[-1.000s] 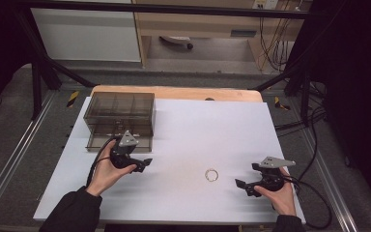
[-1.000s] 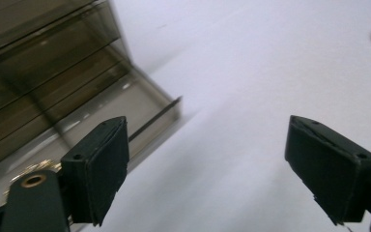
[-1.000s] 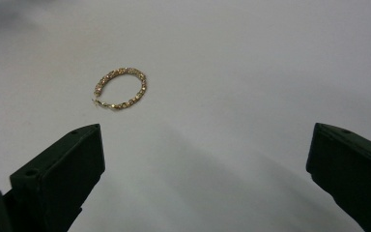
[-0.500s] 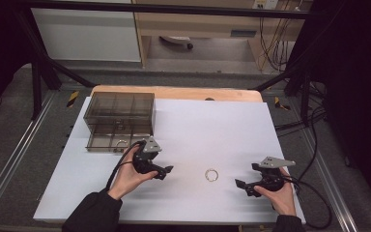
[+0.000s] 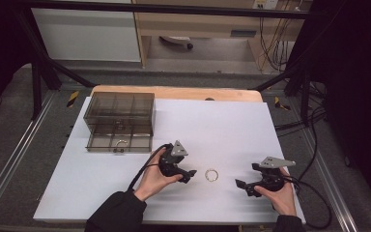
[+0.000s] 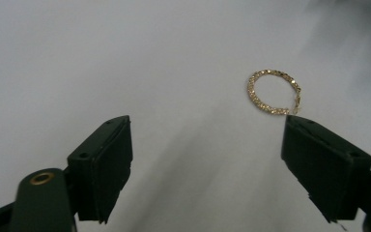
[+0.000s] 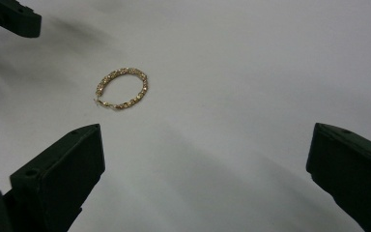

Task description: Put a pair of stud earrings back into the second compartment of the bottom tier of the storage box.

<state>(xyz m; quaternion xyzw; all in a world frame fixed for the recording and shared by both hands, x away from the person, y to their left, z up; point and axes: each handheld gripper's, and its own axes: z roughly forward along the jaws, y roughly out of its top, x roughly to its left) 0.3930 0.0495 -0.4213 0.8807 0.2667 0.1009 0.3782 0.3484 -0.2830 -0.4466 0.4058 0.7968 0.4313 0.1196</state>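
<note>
- The left gripper (image 6: 207,159) is holding its jaws spread wide with nothing between them, hovering low over the white table (image 5: 232,130); that wide gap looks meant to straddle something small and flat.
- The gold bracelet (image 6: 274,92), a small closed loop of links, is lying flat on the sheet just ahead of the right-hand jaw in the left gripper view, off the centreline, so the gripper is likely needing to shift sideways before closing.
- The right gripper (image 7: 205,174) is likewise standing released and empty, pointing toward the bracelet from the other side but farther off, apparently waiting.
- In the high view the bracelet (image 5: 211,174) is sitting between the two grippers, nearer the left one (image 5: 186,175).
- The smoky clear drawer box (image 5: 120,121) is standing well apart at the far left, its lower drawer pulled out, probably to receive the jewellery; a similar ring (image 5: 121,143) is already lying inside.
</note>
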